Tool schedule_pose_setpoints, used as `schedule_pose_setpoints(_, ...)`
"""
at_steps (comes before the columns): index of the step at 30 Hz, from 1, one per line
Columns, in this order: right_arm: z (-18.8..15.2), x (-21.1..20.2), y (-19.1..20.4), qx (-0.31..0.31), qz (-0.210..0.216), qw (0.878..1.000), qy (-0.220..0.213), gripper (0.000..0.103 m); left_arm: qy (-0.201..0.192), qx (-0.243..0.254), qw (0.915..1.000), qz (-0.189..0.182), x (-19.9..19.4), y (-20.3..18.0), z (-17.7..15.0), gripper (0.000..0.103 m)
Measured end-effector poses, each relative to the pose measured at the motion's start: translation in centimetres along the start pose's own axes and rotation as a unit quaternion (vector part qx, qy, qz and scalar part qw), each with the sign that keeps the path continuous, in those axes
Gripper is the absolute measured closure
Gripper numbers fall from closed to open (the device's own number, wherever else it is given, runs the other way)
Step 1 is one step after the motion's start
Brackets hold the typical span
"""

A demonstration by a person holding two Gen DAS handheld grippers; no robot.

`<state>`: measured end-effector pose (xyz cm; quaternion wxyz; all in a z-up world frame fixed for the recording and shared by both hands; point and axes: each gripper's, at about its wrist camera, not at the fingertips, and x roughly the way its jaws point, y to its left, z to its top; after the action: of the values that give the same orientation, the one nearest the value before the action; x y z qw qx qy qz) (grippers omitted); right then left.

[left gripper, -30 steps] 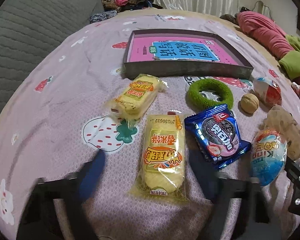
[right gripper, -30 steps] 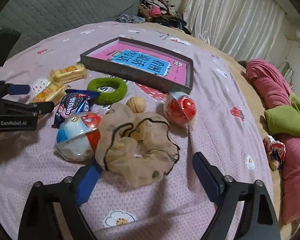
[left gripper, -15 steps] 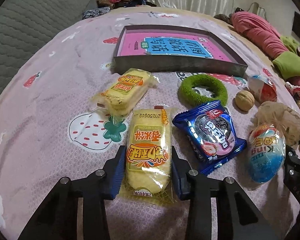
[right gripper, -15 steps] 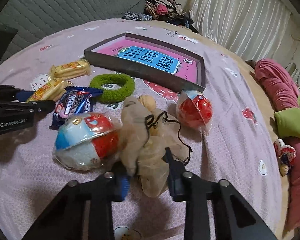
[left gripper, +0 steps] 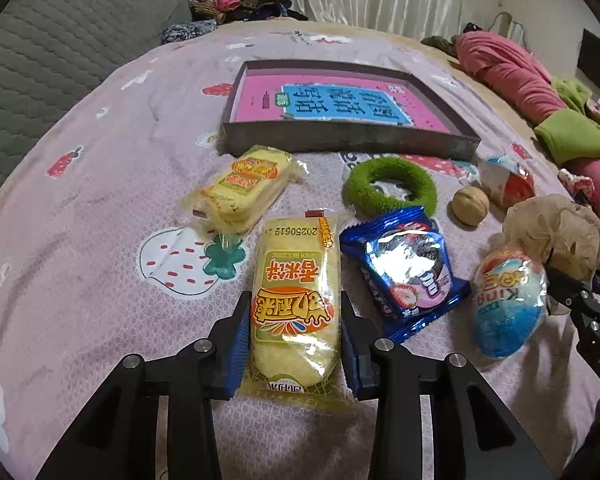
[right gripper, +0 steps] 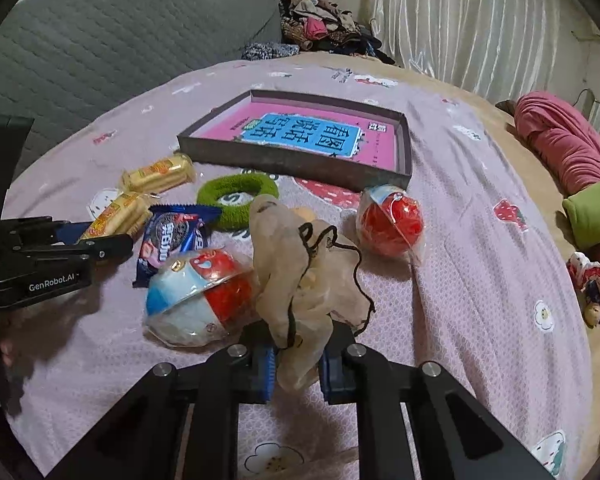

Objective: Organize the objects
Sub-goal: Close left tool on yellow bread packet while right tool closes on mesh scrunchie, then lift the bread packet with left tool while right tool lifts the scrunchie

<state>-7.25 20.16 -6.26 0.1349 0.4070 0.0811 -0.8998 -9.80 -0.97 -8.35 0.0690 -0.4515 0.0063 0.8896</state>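
My left gripper [left gripper: 294, 320] is shut on a yellow rice-cracker pack [left gripper: 294, 276] that lies lengthwise on the bedspread, its blue pads pressing the pack's two long sides. My right gripper [right gripper: 298, 360] is shut on the lower end of a beige mesh drawstring pouch [right gripper: 296, 264], which stands bunched up above the jaws. A blue, white and red wrapped egg [right gripper: 200, 296] rests against the pouch's left side. Farther back lies a shallow dark box [right gripper: 292, 164] with a pink and blue book inside.
On the bedspread lie a second yellow pack [left gripper: 244, 188], a blue cookie packet [left gripper: 404, 268], a green fuzzy ring [left gripper: 390, 186], a walnut [left gripper: 470, 210] and a red wrapped egg [right gripper: 392, 220]. Folded pink and green clothes [right gripper: 572, 160] line the right edge. A grey quilted headboard [right gripper: 100, 40] stands behind.
Both grippers went from wide open to shut: the left came forward around the yellow pack and closed on it, and the right closed on the beige pouch, bunching it upward.
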Motion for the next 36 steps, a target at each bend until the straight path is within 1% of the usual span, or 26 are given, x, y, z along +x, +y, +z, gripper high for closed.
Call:
schedule_pose_setpoints(6, 0.4, -1.3, 0.1, 0.012, 0.011, 1.000, -0.016, 0.087, -0.014, 0.006, 0.9999, -0.002, -1.5, -0.6, 0.1, 0.063)
schedule_pose_setpoints(11, 0.8, -2.5, 0.4, 0.019, 0.019, 0.999, -0.029, 0.087, -0.018, 0.002, 0.9998, -0.007, -2.4, -0.9, 0.0, 0.063)
schedule_pose_setpoints(16, 1.2, -3.9, 0.4, 0.031, 0.021, 0.998, -0.043, 0.087, -0.029, 0.000, 0.9996, -0.005, -3.9, -1.0, 0.1, 0.063)
schedule_pose_setpoints(23, 1.8, -5.9, 0.8, 0.029, 0.021, 0.998, -0.058, 0.087, -0.047, 0.003, 0.9989, 0.003, -6.3, -1.2, 0.5, 0.063)
schedule_pose_setpoints(33, 3.7, -8.3, 1.1, 0.025, 0.025, 0.996, -0.080, 0.087, -0.074, 0.015, 0.9971, 0.012, -9.4, -1.8, 2.4, 0.063)
schedule_pose_setpoints(36, 4.5, -8.7, 1.0, 0.028, 0.033, 0.995, -0.085, 0.087, -0.078, 0.014, 0.9968, 0.013, -10.0, -1.9, 3.3, 0.063)
